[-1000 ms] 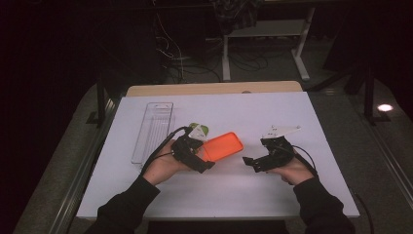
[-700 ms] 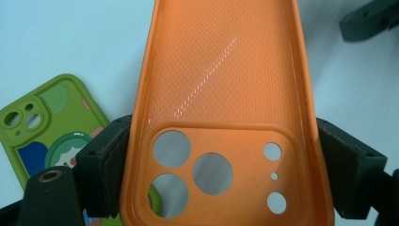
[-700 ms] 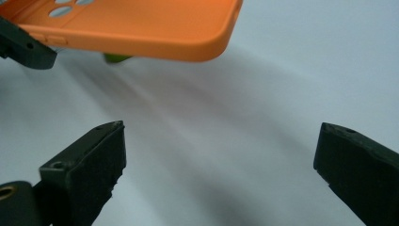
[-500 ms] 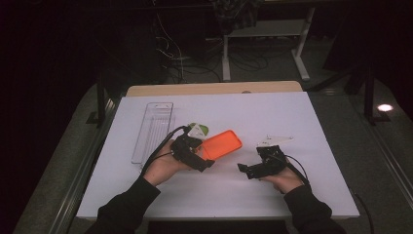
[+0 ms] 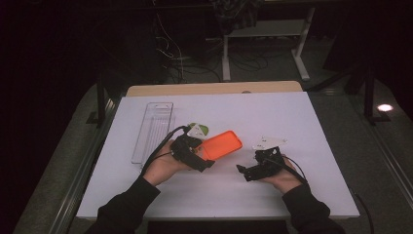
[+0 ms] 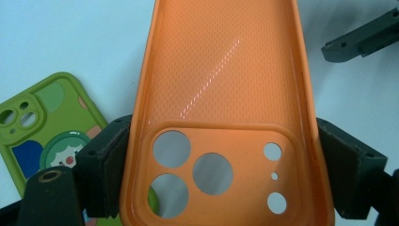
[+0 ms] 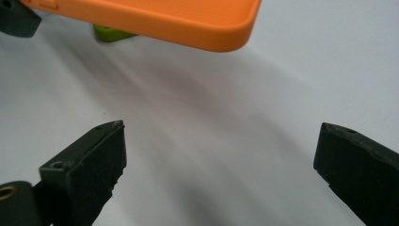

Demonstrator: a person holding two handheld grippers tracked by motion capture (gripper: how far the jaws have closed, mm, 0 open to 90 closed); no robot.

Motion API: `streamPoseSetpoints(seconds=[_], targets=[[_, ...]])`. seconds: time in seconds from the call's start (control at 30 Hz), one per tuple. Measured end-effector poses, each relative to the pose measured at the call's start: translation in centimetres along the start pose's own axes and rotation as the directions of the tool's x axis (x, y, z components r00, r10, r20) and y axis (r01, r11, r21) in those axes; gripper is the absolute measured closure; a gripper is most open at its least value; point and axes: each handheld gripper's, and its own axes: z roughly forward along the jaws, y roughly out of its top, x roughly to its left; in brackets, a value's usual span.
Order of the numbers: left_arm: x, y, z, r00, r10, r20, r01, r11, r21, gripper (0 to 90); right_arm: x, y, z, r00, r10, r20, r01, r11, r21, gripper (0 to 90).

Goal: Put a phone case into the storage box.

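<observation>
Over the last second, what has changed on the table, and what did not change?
The right gripper moved back toward the person and slightly left, jaws open and empty. The left gripper stays shut on the orange phone case, in the same place. The green phone case and clear tray did not move.

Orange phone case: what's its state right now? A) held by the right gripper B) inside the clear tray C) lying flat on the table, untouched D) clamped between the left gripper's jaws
D. In the left gripper view the orange phone case sits between the two black jaws, pinched on both long edges near the camera cutouts; the right gripper has its jaws wide apart with nothing between them.
</observation>
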Motion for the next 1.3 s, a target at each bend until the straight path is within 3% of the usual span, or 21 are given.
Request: streamPoseSetpoints(seconds=[0.2, 0.3, 0.47, 0.5, 0.53, 0.57, 0.63, 0.7, 0.73, 0.83, 0.87, 0.9, 0.93, 0.97, 1.03, 1.13, 1.17, 1.2, 1.23, 1.27, 1.3], targets=[[0.0, 0.0, 0.0, 1.0, -0.003, 0.003, 0.003, 1.0, -0.002, 16.2, 0.5, 0.2, 0.0, 0.9967, -0.073, 0.035, 0.073, 0.997, 0.002, 1.8], [-0.1, 0.0, 0.1, 1.0, -0.002, 0.003, 0.002, 1.0, 0.006, 16.1, 0.7, 0.3, -0.1, 0.9898, -0.127, 0.064, 0.128, 0.992, 0.0, 1.8], [-0.2, 0.0, 0.1, 1.0, 0.002, 0.004, -0.002, 1.0, 0.006, 16.2, 1.1, 0.3, -0.1, 0.9821, -0.165, 0.091, 0.165, 0.986, 0.001, 1.8], [-0.2, 0.0, 0.1, 1.0, -0.002, 0.005, 0.002, 1.0, 0.007, 16.2, 1.3, 0.3, -0.1, 0.9754, -0.192, 0.109, 0.193, 0.981, 0.004, 1.8], [-0.2, 0.0, 0.1, 1.0, -0.005, 0.004, 0.005, 1.0, 0.004, 16.2, 1.3, 0.3, -0.1, 0.9754, -0.192, 0.109, 0.193, 0.981, 0.004, 1.8], [-0.2, 0.0, 0.1, 1.0, -0.004, 0.003, 0.004, 1.0, 0.003, 16.2, 1.5, 0.4, -0.2, 0.9693, -0.212, 0.124, 0.213, 0.977, 0.005, 1.8], [-0.1, 0.0, 0.0, 1.0, -0.003, 0.005, 0.003, 1.0, 0.004, 16.2, 1.6, 0.4, -0.2, 0.9649, -0.225, 0.136, 0.227, 0.974, 0.003, 1.9], [-0.2, 0.0, 0.0, 1.0, -0.001, 0.005, 0.001, 1.0, 0.006, 16.2, 1.8, 0.4, -0.1, 0.9498, -0.268, 0.161, 0.27, 0.963, 0.011, 1.9], [-0.2, 0.0, 0.0, 1.0, 0.002, 0.004, -0.002, 1.0, 0.006, 16.2, 1.8, 0.4, -0.1, 0.9498, -0.268, 0.161, 0.27, 0.963, 0.011, 1.9], [-0.1, 0.0, 0.0, 0.9999, 0.011, 0.005, -0.011, 0.9999, 0.007, 16.2, 2.1, 0.4, -0.1, 0.9291, -0.319, 0.187, 0.321, 0.947, 0.021, 1.9], [-0.1, 0.0, 0.0, 0.9999, 0.012, 0.005, -0.012, 0.9999, 0.008, 16.2, 2.4, 0.4, 0.0, 0.9147, -0.351, 0.2, 0.352, 0.935, 0.033, 2.0], [-0.1, 0.0, 0.0, 0.9999, 0.011, 0.006, -0.011, 0.9999, 0.007, 16.2, 2.4, 0.4, 0.0, 0.9147, -0.351, 0.2, 0.352, 0.935, 0.033, 2.0], [-0.1, 0.0, 0.0, 0.9999, 0.011, 0.007, -0.011, 0.9999, 0.007, 16.2, 2.6, 0.4, 0.0, 0.8989, -0.382, 0.215, 0.382, 0.923, 0.039, 2.0], [-0.1, 0.0, 0.0, 0.9998, 0.018, 0.007, -0.018, 0.9998, 0.006, 16.2, 2.6, 0.4, 0.0, 0.8989, -0.382, 0.215, 0.382, 0.923, 0.039, 2.0], [0.0, 0.0, 0.0, 0.9997, 0.021, 0.009, -0.021, 0.9998, 0.007, 16.2, 2.9, 0.4, 0.1, 0.8845, -0.406, 0.23, 0.406, 0.913, 0.05, 2.0], [-0.1, 0.0, 0.0, 0.9999, 0.009, 0.01, -0.009, 0.9999, 0.006, 16.2, 3.2, 0.4, 0.1, 0.8442, -0.466, 0.264, 0.467, 0.882, 0.065, 2.0], [-0.1, 0.0, 0.0, 0.9999, 0.006, 0.009, -0.006, 1.0, 0.003, 16.2, 3.4, 0.4, 0.2, 0.8205, -0.498, 0.281, 0.498, 0.864, 0.077, 2.0], [-0.2, 0.0, 0.1, 0.9999, -0.007, 0.009, 0.007, 1.0, -0.006, 16.2, 3.4, 0.4, 0.2, 0.8205, -0.498, 0.281, 0.498, 0.864, 0.077, 2.0], [-0.2, 0.0, 0.1, 0.9999, -0.01, 0.011, 0.01, 0.9999, -0.009, 16.2, 3.6, 0.4, 0.2, 0.809, -0.512, 0.289, 0.512, 0.855, 0.081, 2.0], [-0.2, 0.0, 0.1, 0.9999, -0.01, 0.01, 0.01, 0.9999, -0.01, 16.2, 3.8, 0.3, 0.3, 0.7906, -0.535, 0.298, 0.534, 0.841, 0.093, 2.0], [-0.2, 0.0, 0.1, 0.9999, -0.01, 0.009, 0.01, 0.9999, -0.01, 16.2, 3.8, 0.3, 0.3, 0.7906, -0.535, 0.298, 0.534, 0.841, 0.093, 2.0]])
